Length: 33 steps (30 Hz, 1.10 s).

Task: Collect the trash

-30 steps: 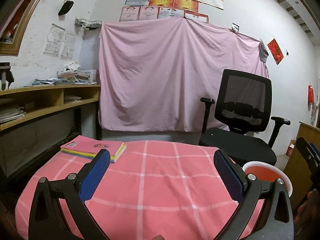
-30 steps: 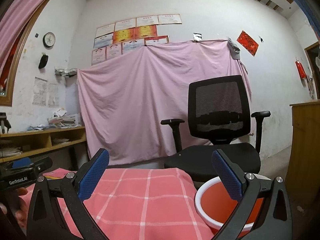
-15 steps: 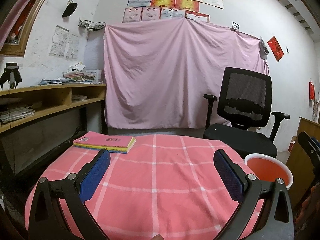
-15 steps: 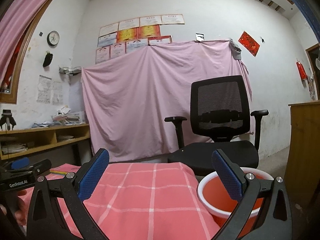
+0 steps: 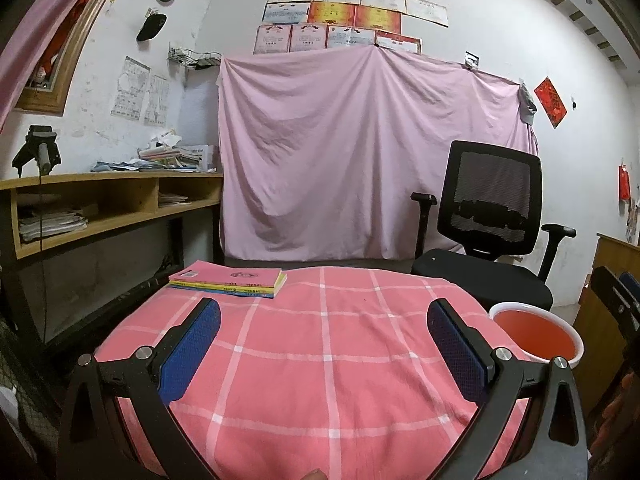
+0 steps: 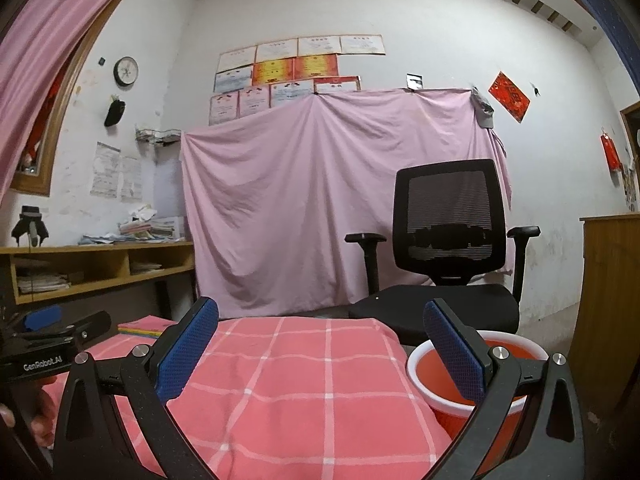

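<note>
A red bucket with a white rim (image 5: 536,338) stands just past the right edge of the table; the right wrist view shows it (image 6: 448,376) close, behind the right finger. My left gripper (image 5: 326,334) hangs open above the pink checked tablecloth (image 5: 328,360), nothing between its blue pads. My right gripper (image 6: 320,340) is open too, held low over the table's right part, with the bucket to its right. No trash shows on the cloth in either view.
A stack of pink and yellow booklets (image 5: 230,279) lies at the table's far left corner. A black office chair (image 5: 486,240) stands behind the table and bucket. A wooden shelf with papers (image 5: 100,208) runs along the left wall. A wooden cabinet (image 6: 608,300) stands at the right.
Both grippers have risen and tilted a little, so more of the tablecloth and bucket shows. Both stay open and hold nothing.
</note>
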Each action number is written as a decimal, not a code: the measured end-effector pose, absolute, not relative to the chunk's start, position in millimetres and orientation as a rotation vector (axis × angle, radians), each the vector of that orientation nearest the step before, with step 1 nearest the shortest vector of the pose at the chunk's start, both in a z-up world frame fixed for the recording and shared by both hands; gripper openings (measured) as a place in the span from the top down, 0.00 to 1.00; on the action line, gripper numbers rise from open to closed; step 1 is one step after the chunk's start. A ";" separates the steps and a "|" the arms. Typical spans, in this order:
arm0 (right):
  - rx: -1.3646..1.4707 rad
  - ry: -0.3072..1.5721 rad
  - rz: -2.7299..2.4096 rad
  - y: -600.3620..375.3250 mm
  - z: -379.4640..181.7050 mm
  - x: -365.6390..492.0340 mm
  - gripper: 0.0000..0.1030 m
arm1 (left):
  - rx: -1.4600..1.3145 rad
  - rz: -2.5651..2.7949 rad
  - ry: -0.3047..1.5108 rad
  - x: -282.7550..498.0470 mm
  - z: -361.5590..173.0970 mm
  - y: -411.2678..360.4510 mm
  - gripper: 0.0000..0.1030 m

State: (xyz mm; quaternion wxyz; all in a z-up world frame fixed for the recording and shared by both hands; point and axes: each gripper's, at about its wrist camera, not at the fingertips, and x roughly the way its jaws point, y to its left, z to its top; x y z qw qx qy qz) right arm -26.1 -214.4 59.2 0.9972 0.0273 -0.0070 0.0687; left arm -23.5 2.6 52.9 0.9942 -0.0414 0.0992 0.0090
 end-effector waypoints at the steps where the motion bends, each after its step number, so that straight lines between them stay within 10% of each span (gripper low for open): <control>1: 0.051 -0.011 0.139 -213.4 57.9 -28.0 0.00 | -0.084 0.018 0.198 -25.5 52.2 1.7 0.02; 33: -0.036 0.159 0.087 -218.0 12.3 -18.3 0.00 | -0.058 0.005 0.260 -21.3 9.7 -23.4 0.02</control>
